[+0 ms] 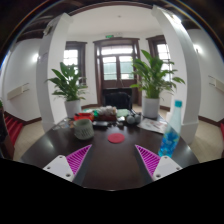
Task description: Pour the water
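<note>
The gripper point(112, 160) hovers over the near edge of a dark round wooden table point(110, 155), its 2 pink-padded fingers point(72, 160) spread apart with nothing between them. A clear plastic water bottle with a blue cap point(171, 130) stands upright at the table's right edge, just beyond the right finger. A small red round coaster point(116, 138) lies mid-table, beyond the fingers.

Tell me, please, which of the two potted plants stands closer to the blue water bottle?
The potted plant beside the double doors, just behind the water bottle.
</note>
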